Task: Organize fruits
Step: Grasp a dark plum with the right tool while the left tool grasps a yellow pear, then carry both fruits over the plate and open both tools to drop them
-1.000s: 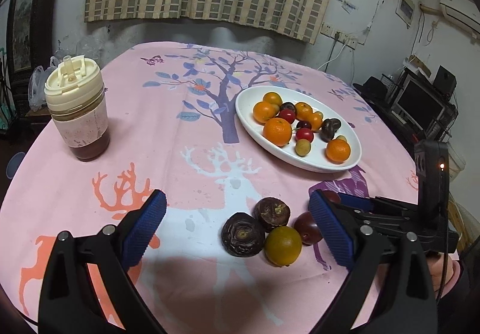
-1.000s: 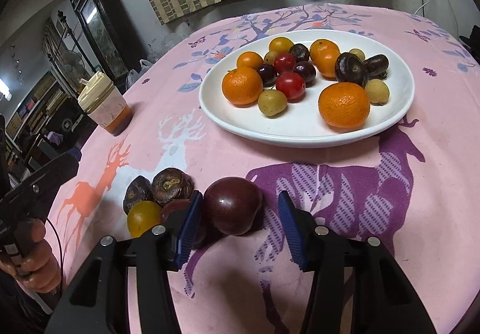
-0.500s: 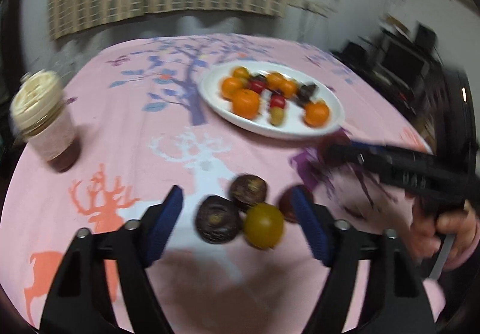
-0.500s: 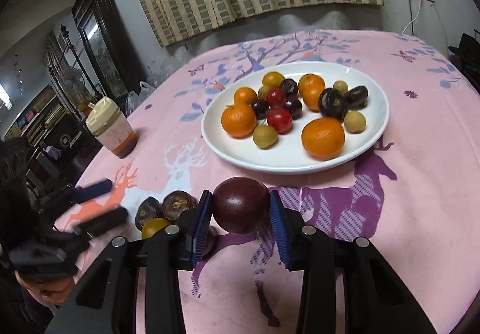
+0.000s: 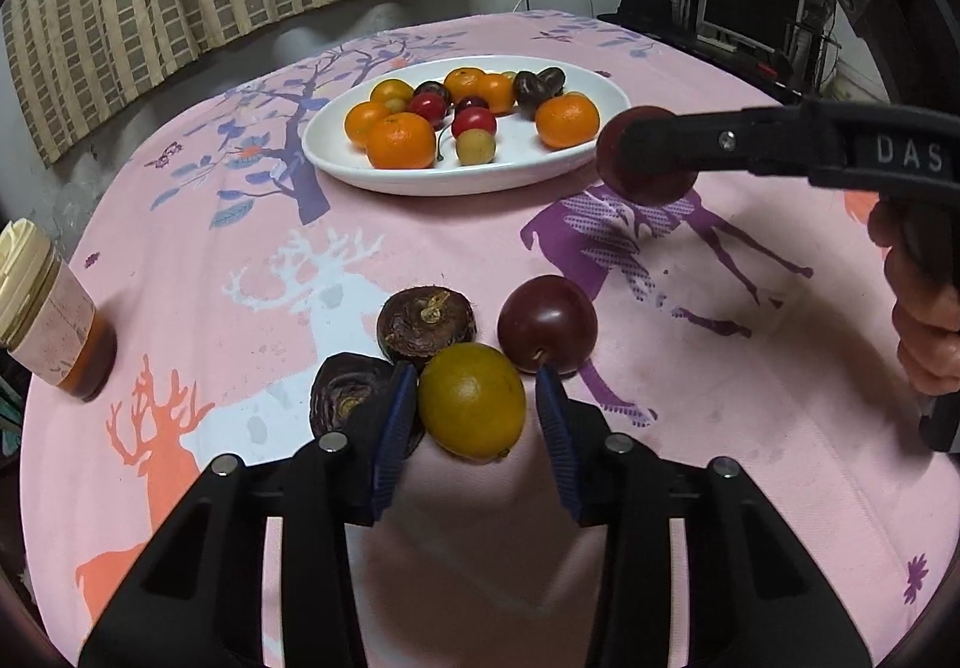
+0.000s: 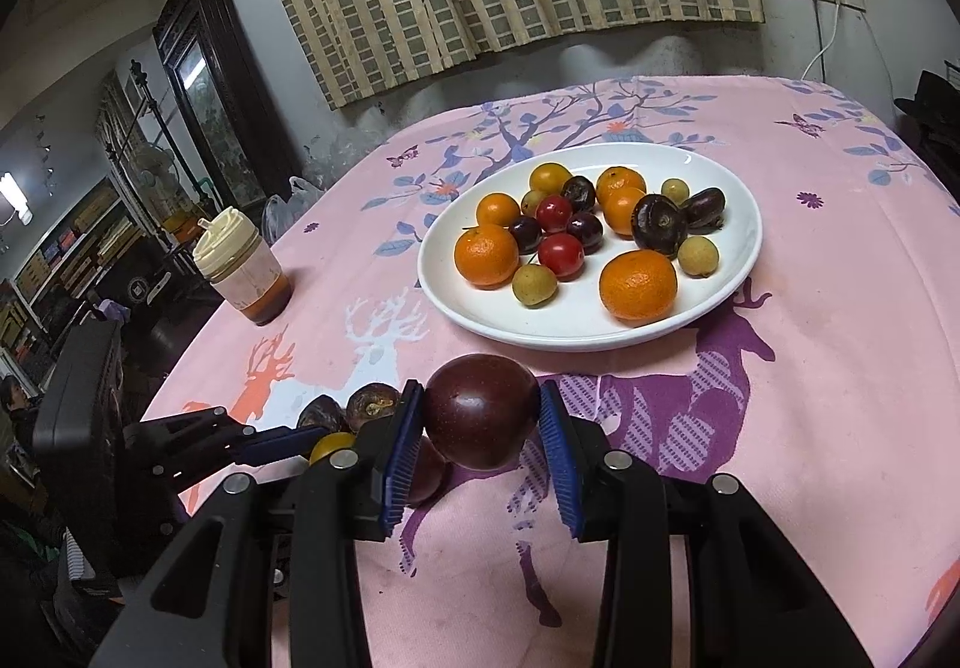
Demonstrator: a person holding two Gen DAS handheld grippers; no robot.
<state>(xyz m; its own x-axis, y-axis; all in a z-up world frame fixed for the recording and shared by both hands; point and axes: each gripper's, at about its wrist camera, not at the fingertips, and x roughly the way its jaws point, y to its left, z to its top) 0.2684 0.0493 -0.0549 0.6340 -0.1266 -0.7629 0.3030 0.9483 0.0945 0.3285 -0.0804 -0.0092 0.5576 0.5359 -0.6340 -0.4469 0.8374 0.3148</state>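
Mid-transfer, right gripper (image 6: 480, 428) pinches a dark plum (image 6: 482, 409) aloft short of the white plate (image 6: 741, 260), needing carry-over and release, while left gripper (image 5: 474, 416) jaws are closing around the yellow-green fruit (image 5: 472, 399) on the tablecloth (image 5: 750, 368), left pad touching, right not yet.

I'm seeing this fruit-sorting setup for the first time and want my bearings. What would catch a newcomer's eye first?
The white plate, heaped with oranges, red and dark fruit, sits mid-table on the pink deer-print tablecloth. In front of it the right gripper holds a dark plum clear of the cloth. Nearer the table edge, the left gripper is closing around a yellow-green citrus, beside another plum and two brown water chestnuts.
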